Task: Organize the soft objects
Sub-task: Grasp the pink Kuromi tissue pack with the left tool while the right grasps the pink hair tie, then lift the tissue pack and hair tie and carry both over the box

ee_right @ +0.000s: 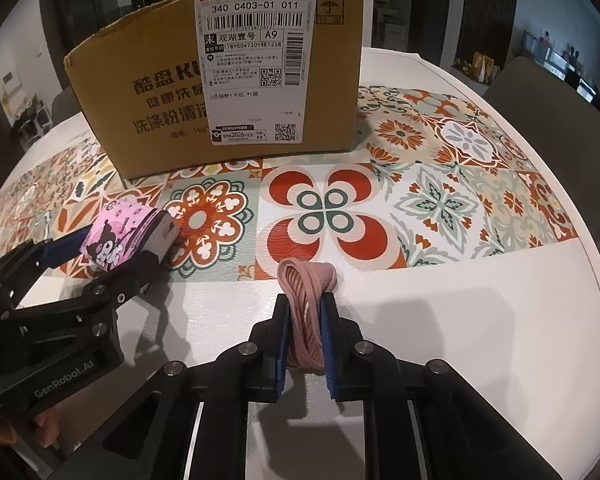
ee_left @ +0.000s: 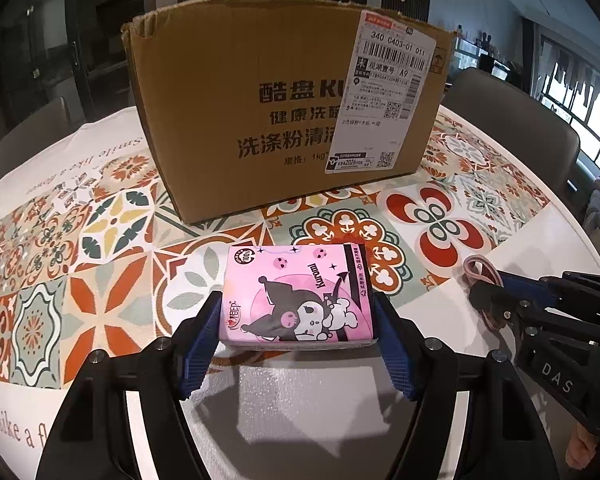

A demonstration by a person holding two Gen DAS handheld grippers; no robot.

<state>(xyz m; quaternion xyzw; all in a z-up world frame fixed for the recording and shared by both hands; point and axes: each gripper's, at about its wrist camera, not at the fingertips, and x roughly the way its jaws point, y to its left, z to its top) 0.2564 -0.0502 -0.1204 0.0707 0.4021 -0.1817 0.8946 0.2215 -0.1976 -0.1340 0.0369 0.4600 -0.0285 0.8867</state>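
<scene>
One tissue pack [ee_left: 296, 296] in left tool [ee_left: 298, 312]; one cord bundle [ee_right: 306, 312] pinched by right tool [ee_right: 305, 320]; one box [ee_left: 284, 104]

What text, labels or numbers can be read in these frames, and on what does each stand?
"340 C403-01 011", "A9", "观湖壹号": shipping label on the cardboard box.
"酷盘 KU", "洗涤粉清": printed on the box, partly covered by the label.
"Kuromi": pink tissue pack.
"GenRobot.AI": left hand-held gripper.
"DAS": right hand-held gripper.
"Smile like a": tablecloth.
Label's fine print: too small.
</scene>
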